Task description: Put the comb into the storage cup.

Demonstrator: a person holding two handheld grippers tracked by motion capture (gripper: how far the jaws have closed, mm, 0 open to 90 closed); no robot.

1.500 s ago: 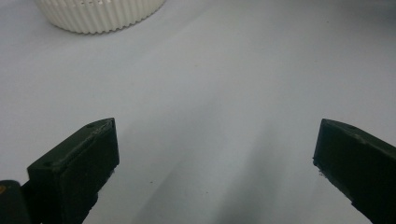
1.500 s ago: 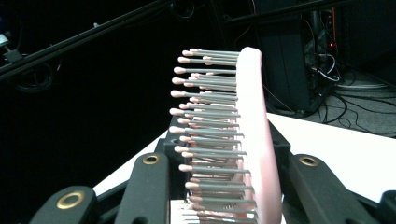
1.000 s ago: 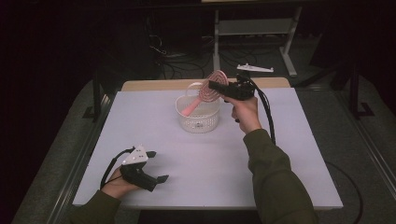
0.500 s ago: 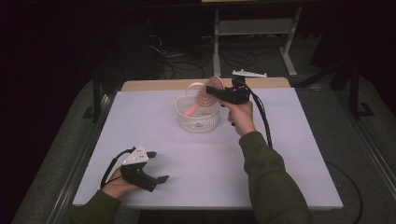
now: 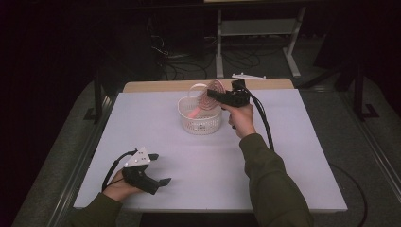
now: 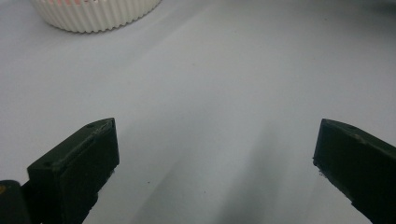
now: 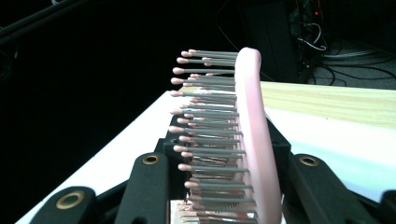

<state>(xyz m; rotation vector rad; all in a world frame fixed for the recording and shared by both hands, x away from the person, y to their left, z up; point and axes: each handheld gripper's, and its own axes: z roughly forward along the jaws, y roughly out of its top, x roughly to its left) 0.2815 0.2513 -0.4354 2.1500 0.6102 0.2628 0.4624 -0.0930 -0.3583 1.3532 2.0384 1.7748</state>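
Pink hairbrush (image 5: pixel 206 100) clamped in right hand-held gripper (image 5: pixel 213 94) above white ribbed basket (image 5: pixel 200 122), handle slanting down into it, bristles sideways, left hand-held gripper (image 5: pixel 163 181) spread wide, empty, resting on desk (image 5: pixel 293 156), no readable writing.

White-topped table (image 5: pixel 293 156) with a bare wooden strip along its 12 o'clock edge. White ribbed basket (image 5: pixel 200 120) standing toward 12 o'clock of centre. Left gripper (image 5: pixel 158 182) resting on the surface near 7 o'clock.
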